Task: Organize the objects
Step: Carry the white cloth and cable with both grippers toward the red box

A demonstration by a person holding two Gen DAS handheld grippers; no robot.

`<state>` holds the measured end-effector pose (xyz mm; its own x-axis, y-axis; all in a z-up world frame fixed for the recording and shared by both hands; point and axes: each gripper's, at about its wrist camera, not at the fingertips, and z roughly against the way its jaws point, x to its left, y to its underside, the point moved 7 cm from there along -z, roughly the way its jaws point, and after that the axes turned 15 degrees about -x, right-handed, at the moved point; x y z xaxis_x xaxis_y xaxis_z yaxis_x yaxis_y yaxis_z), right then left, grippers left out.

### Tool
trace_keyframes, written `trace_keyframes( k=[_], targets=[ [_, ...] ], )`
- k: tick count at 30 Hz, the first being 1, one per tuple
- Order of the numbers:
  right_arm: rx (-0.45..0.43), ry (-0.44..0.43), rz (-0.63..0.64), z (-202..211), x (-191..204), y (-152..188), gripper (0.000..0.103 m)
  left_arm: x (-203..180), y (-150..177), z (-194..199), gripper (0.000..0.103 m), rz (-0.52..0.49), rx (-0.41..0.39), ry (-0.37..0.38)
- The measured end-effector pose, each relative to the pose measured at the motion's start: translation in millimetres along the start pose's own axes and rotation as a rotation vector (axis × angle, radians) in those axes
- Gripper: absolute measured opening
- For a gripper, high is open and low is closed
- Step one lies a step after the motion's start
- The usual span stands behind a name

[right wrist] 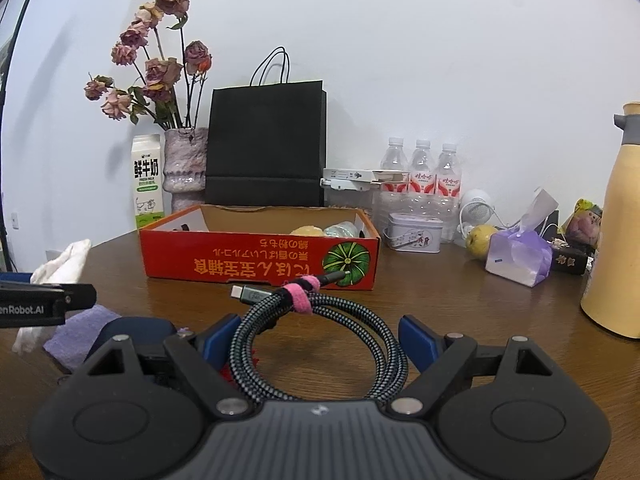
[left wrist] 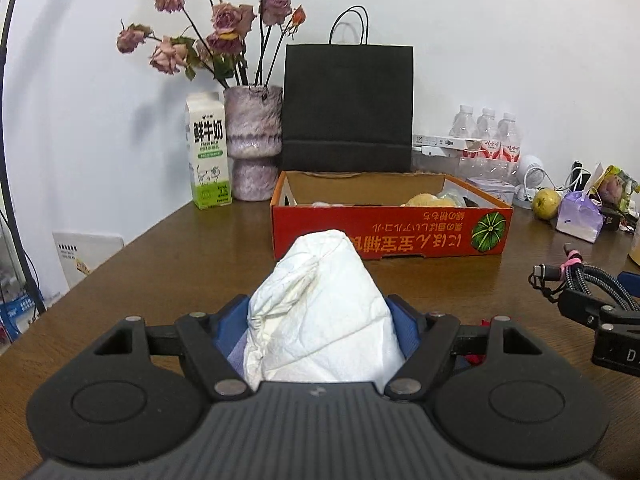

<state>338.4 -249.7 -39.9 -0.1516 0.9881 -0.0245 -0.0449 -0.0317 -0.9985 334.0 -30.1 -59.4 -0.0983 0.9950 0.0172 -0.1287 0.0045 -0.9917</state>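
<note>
Cloth and cable held short of the red box on a cluttered table.

A crumpled white cloth (left wrist: 320, 312) is pinched by the left gripper (left wrist: 320, 320); a coiled braided cable (right wrist: 320, 340) lies between the right gripper (right wrist: 320, 344)'s spread jaws, whether clamped cannot be told. The red cardboard box (left wrist: 392, 232) stands just ahead. The cable could be dropped; the box's contents are mostly hidden.

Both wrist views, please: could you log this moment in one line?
left hand-held gripper: holds white cloth | right hand-held gripper: holds coiled cable | red box: ahead
</note>
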Motion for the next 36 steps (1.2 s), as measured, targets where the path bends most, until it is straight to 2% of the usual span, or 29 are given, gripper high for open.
trace_keyframes(
  k=[6,15,24,36],
  targets=[
    [-0.005,0.0,-0.018,-0.6,0.5,-2.2,0.085,-6.3,-9.8,0.1,0.075,-0.009,-0.014,0.017],
    [-0.028,-0.034,-0.012,-15.3,10.1,-23.4,0.085,-10.3,-35.6,-10.9,0.075,-0.001,-0.049,0.033],
    [-0.068,-0.057,0.003,-47.0,21.8,-49.9,0.085,-15.5,-52.2,-35.8,0.075,0.018,-0.061,0.046],
    [-0.071,-0.057,-0.029,-95.8,21.5,-54.3,0.085,-20.6,-70.1,-84.3,0.073,0.061,-0.059,0.031]
  ],
)
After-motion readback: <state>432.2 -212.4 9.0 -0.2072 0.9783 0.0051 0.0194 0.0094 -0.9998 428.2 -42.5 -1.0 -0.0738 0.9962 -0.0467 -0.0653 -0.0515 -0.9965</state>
